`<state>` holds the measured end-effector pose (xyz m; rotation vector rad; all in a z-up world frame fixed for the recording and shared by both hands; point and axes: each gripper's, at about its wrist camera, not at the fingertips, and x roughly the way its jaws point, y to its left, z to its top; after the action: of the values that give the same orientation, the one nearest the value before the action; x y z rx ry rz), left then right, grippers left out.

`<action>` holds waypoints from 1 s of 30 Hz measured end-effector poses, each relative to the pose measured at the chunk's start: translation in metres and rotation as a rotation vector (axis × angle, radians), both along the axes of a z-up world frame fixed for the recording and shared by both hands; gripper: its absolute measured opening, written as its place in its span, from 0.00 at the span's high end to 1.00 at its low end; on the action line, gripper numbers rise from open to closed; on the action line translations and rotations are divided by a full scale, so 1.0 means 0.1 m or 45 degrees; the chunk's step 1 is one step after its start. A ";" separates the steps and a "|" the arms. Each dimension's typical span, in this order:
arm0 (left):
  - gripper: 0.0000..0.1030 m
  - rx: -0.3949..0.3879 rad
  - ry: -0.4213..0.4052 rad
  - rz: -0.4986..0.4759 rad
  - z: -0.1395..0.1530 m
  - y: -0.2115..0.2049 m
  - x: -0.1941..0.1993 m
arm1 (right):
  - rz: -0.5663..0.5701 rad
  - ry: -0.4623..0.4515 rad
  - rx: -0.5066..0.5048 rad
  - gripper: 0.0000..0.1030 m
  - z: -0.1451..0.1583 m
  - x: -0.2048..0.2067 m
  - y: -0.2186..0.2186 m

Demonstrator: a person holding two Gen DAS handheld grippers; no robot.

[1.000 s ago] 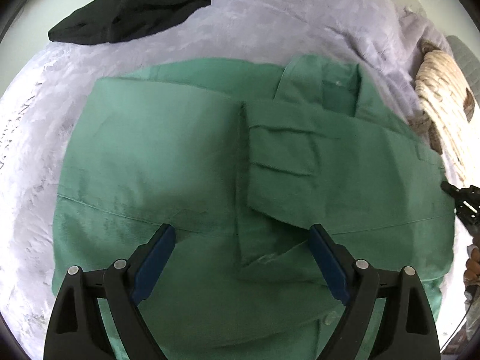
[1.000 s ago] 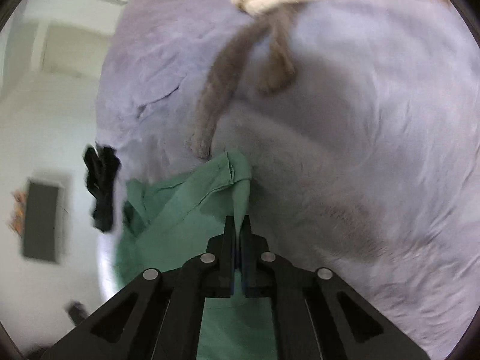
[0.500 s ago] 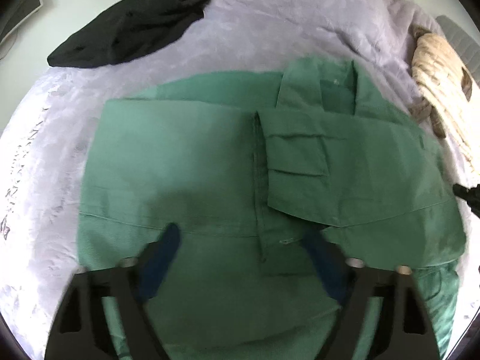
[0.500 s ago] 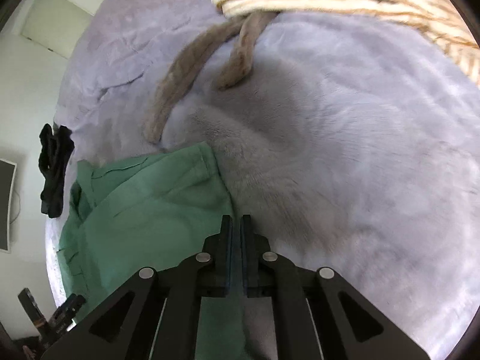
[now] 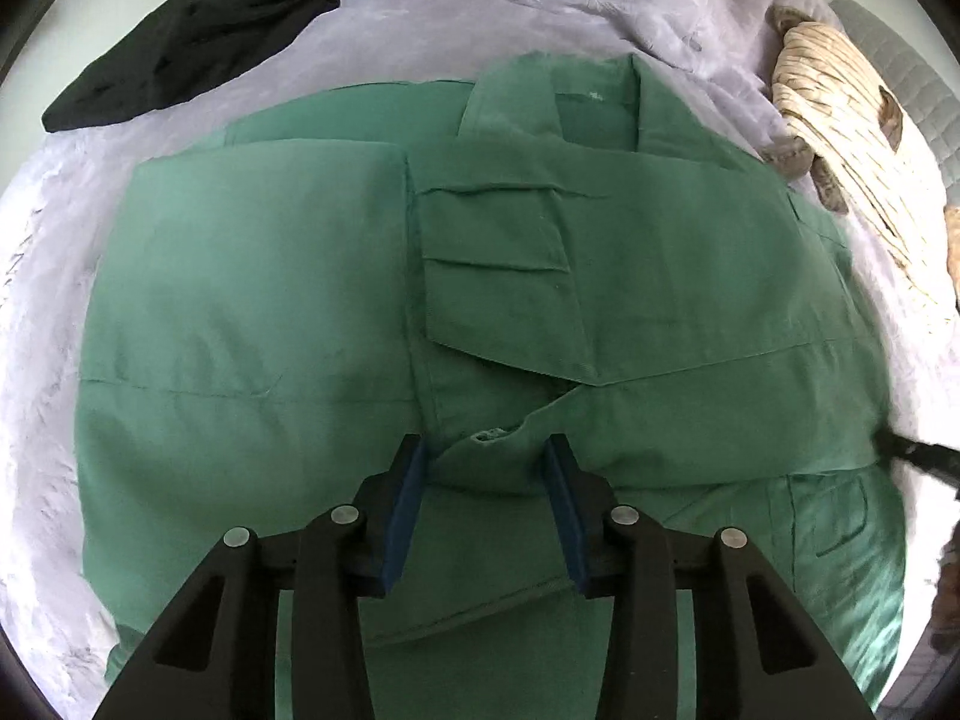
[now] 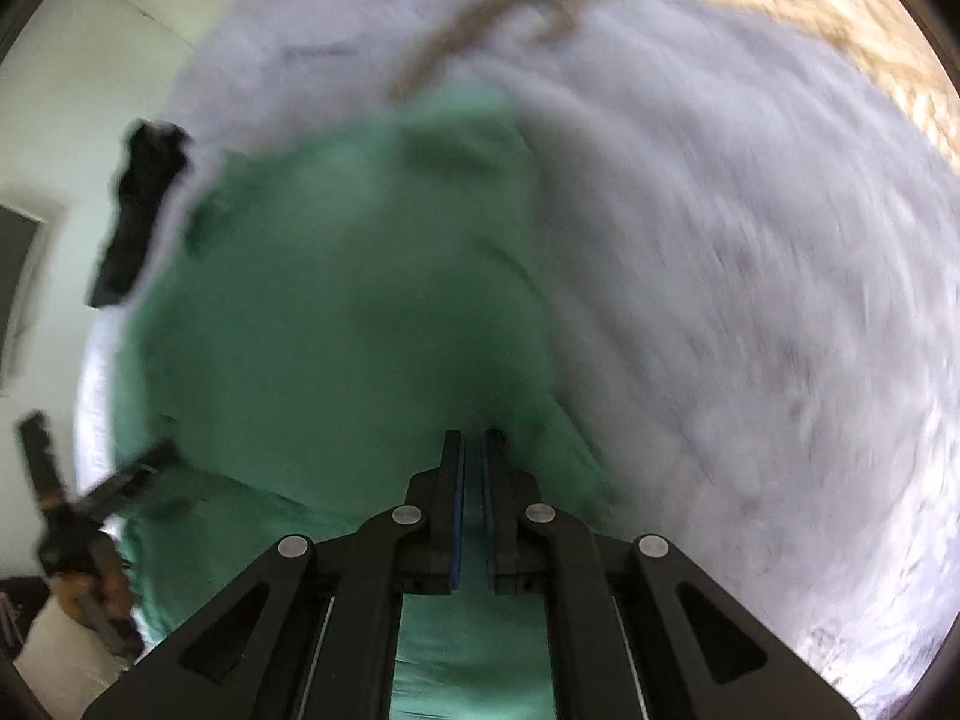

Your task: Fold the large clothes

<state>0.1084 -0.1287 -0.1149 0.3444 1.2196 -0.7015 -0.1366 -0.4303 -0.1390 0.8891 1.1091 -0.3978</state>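
A green shirt (image 5: 270,300) lies on a lavender blanket (image 5: 480,12), collar at the far side and both sides folded in over the middle. My left gripper (image 5: 486,450) hovers over the near middle of the shirt. Its jaws are closing, with a folded cuff edge lying between the blue pads (image 5: 408,498); no pad visibly presses on it. The right wrist view is blurred by motion. There my right gripper (image 6: 474,438) is shut with nothing seen between its fingers, above the shirt (image 6: 336,330) near its right edge. Its black tip (image 5: 918,456) shows in the left wrist view.
A black garment (image 5: 204,24) lies at the blanket's far left edge. A cream striped garment (image 5: 852,138) with brown ties lies at the far right. In the right wrist view a hand holds the left gripper (image 6: 90,510) at the lower left.
The left jaws have narrowed from wide apart to about a cuff's width. The right gripper, earlier shut on the shirt's raised edge, now has no cloth in it and has swung over the shirt.
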 end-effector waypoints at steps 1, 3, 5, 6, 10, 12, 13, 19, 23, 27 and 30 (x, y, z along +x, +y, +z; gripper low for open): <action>0.58 0.008 -0.008 -0.004 0.03 0.02 -0.02 | -0.022 0.004 0.022 1.00 -0.06 -0.07 -0.02; 0.58 0.066 -0.061 -0.013 0.07 0.08 -0.06 | -0.085 -0.037 0.069 1.00 -0.09 -0.24 -0.07; 0.58 0.079 -0.062 -0.006 0.09 0.18 -0.08 | -0.123 -0.031 0.053 0.97 -0.03 -0.33 -0.08; 0.58 0.076 -0.041 0.008 0.10 0.24 -0.09 | -0.136 -0.012 0.044 0.93 -0.01 -0.38 -0.07; 0.58 0.092 -0.027 0.057 0.15 0.44 -0.17 | -0.196 0.018 0.089 0.91 0.00 -0.61 -0.03; 0.56 0.097 -0.022 0.070 0.16 0.50 -0.21 | -0.235 -0.009 0.122 0.91 0.02 -0.67 -0.05; 0.56 0.096 -0.017 0.075 0.16 0.53 -0.23 | -0.253 -0.042 0.142 0.91 0.04 -0.71 -0.04; 0.56 0.099 -0.011 0.090 0.19 0.61 -0.28 | -0.426 -0.191 0.284 0.37 -0.06 -0.77 -0.24; 0.56 0.101 -0.003 0.094 0.20 0.68 -0.30 | -0.449 -0.133 0.338 0.89 -0.25 -0.63 -0.24; 0.56 0.125 0.020 0.105 0.17 0.69 -0.32 | -0.498 -0.135 0.358 0.89 -0.32 -0.68 -0.23; 0.56 0.131 0.031 0.104 0.17 0.73 -0.36 | -0.482 -0.073 0.300 0.89 -0.25 -0.72 -0.19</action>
<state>0.0725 -0.0555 -0.0983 0.3702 1.2887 -0.5755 -0.2086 -0.4495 -0.1643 1.3188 0.9461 -0.5557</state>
